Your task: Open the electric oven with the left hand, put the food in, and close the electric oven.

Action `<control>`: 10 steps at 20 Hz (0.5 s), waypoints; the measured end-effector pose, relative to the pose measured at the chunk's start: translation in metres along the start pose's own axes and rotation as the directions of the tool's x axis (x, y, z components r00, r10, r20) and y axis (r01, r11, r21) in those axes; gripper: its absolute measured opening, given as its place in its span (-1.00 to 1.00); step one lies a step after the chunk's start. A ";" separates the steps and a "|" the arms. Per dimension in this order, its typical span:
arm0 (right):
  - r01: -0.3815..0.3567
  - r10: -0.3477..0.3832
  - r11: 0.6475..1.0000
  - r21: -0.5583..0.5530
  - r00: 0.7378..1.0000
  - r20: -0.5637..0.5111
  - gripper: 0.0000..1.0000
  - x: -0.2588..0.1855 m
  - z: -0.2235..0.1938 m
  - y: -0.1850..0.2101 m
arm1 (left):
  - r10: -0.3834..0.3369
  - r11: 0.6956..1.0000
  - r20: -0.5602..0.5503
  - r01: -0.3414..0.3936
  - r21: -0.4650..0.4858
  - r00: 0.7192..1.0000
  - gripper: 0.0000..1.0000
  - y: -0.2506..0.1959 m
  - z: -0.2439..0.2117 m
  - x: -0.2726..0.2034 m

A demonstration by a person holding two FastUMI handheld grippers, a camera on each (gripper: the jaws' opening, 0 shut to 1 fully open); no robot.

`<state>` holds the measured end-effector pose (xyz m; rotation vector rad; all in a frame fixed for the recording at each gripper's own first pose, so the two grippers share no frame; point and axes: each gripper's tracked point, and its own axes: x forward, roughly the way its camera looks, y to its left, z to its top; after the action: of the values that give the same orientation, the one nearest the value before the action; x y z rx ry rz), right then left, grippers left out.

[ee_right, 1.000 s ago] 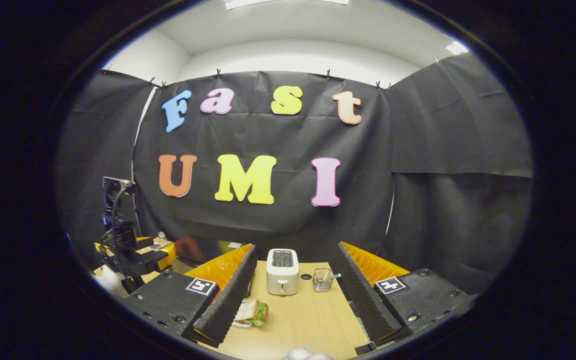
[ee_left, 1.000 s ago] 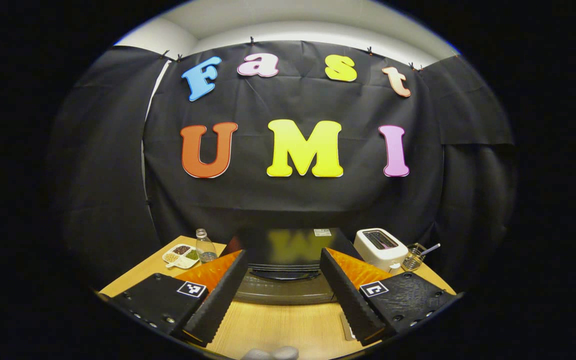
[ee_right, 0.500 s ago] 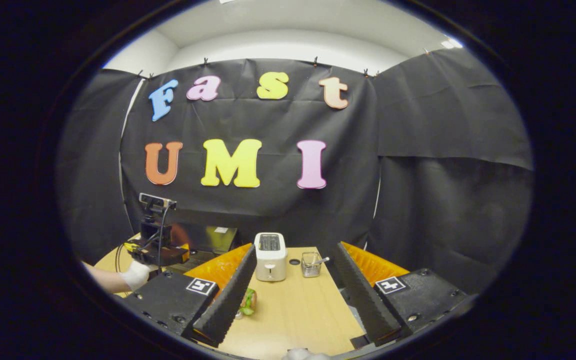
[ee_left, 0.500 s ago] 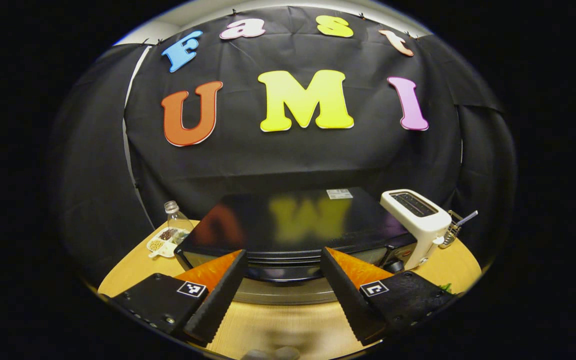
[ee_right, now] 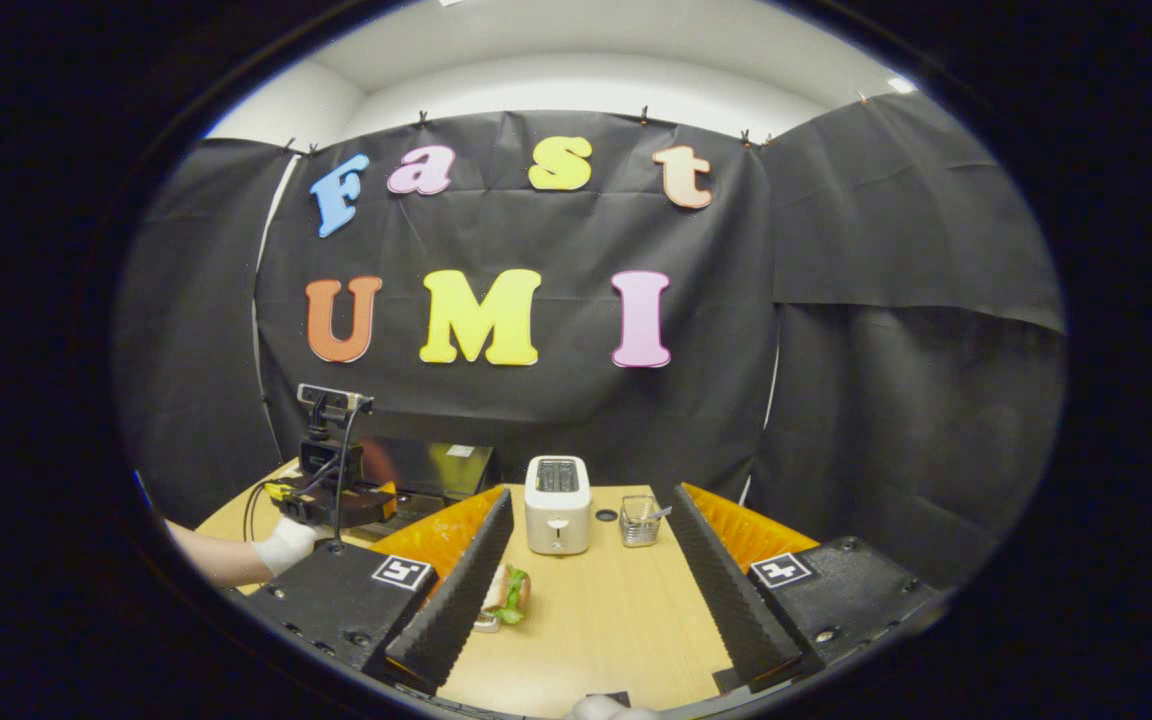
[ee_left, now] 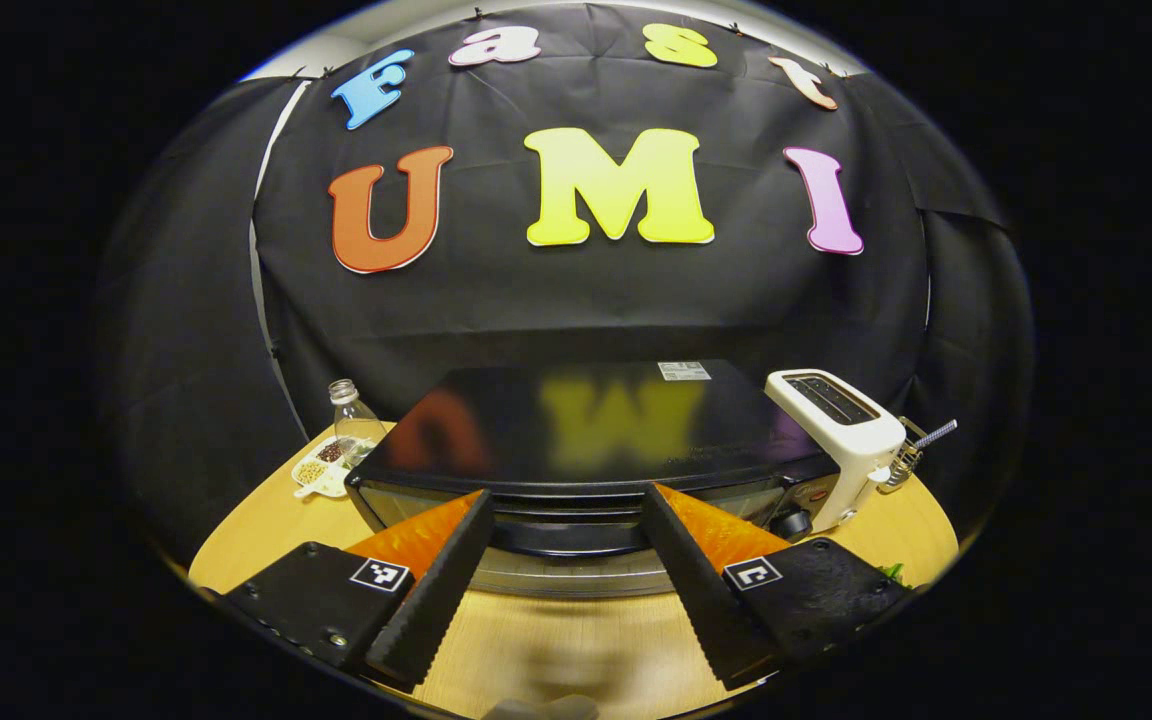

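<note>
Presently, by size:
Desk (ee_right: 596,620): wooden top, carries all items below.
Electric oven (ee_left: 586,440): black, door closed, at the desk's rear; handle (ee_left: 568,538) just ahead of the left gripper.
Left gripper (ee_left: 568,585): jaws spread wide, empty, flanking the handle without contact; seen in the right gripper view (ee_right: 331,500) held by a gloved hand (ee_right: 286,545).
Right gripper (ee_right: 586,600): jaws spread, empty, above the desk.
Toaster (ee_right: 557,505): white, right of the oven.
Wire basket (ee_right: 640,522): beside the toaster.
Sandwich (ee_right: 506,592): the food, on the desk by the right gripper's left finger.
Bottle (ee_left: 348,415): clear, left of the oven.
Snack dish (ee_left: 321,475): 1, divided, near the bottle.
</note>
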<state>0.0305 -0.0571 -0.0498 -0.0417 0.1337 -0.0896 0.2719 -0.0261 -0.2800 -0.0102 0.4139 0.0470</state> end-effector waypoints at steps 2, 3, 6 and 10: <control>-0.010 0.010 1.000 0.000 1.000 -0.001 1.00 0.000 -0.002 0.002 | -0.006 1.000 -0.005 0.006 0.002 1.000 0.97 -0.001 -0.006 -0.008; -0.013 0.013 1.000 -0.003 1.000 -0.006 1.00 0.000 -0.005 0.003 | -0.007 1.000 -0.007 0.007 0.002 1.000 0.97 0.000 -0.009 -0.013; -0.034 0.034 0.999 -0.003 0.999 -0.022 0.82 0.001 -0.011 0.009 | -0.015 1.000 -0.014 0.015 0.004 1.000 0.97 0.000 -0.021 -0.031; -0.064 0.064 0.998 -0.001 0.997 -0.047 1.00 0.004 -0.022 0.019 | -0.023 1.000 -0.026 0.023 0.018 0.999 1.00 0.002 -0.048 -0.053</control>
<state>0.0330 -0.0391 -0.0726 -0.0378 0.1818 -0.0268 0.2041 -0.0277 -0.3025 0.0028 0.4397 0.0204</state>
